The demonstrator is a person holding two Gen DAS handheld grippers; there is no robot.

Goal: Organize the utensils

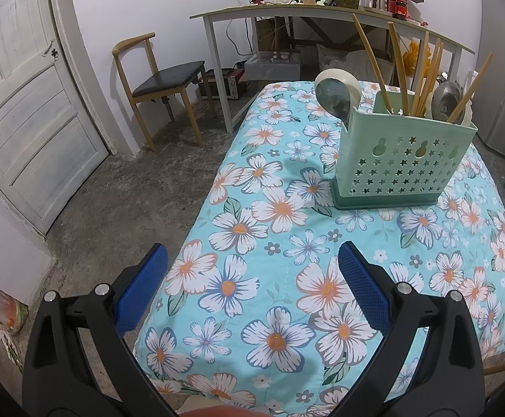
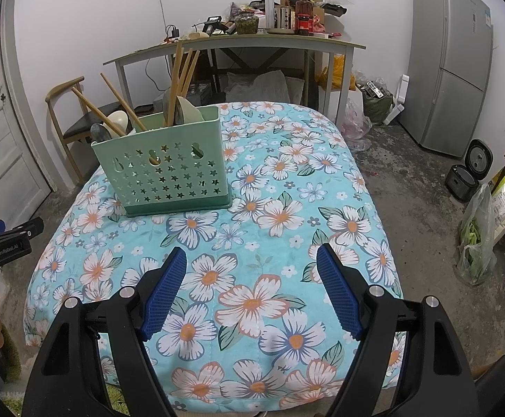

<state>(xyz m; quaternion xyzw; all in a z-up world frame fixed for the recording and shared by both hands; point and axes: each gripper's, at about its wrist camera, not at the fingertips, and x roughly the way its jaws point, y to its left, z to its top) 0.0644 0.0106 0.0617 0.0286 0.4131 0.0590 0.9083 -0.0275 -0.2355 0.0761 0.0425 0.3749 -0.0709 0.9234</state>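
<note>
Here, scene: a table under a floral cloth point(image 2: 287, 215) is filling the middle of both views.
Utensil holder: a mint-green holder point(image 2: 169, 173) with star-shaped cut-outs is standing upright on the far part of the cloth, toward the left in the right wrist view and toward the right in the left wrist view point(image 1: 405, 160).
Chopsticks: wooden chopsticks point(image 1: 422, 80) are leaning at mixed angles out of the holder's top; some are fanning out to the side point(image 2: 113, 107).
Spoons: a grey spoon point(image 1: 332, 99) and a metal spoon point(image 1: 445, 99) are sticking up from the holder, bowls upward.
Left gripper: the left gripper point(image 1: 252, 267) is hovering over the near end of the cloth, its blue-padded fingers point(image 1: 363, 288) standing wide apart with nothing between them.
Right gripper: the right gripper point(image 2: 252, 267) is likewise hanging above the near cloth, fingers point(image 2: 165, 292) spread and holding nothing.
Spacing: both grippers are sitting well apart from the holder.
Background: a wooden chair point(image 1: 162, 80), a cluttered desk point(image 2: 238, 41) and a grey fridge point(image 2: 450, 62) are standing behind the table.
</note>
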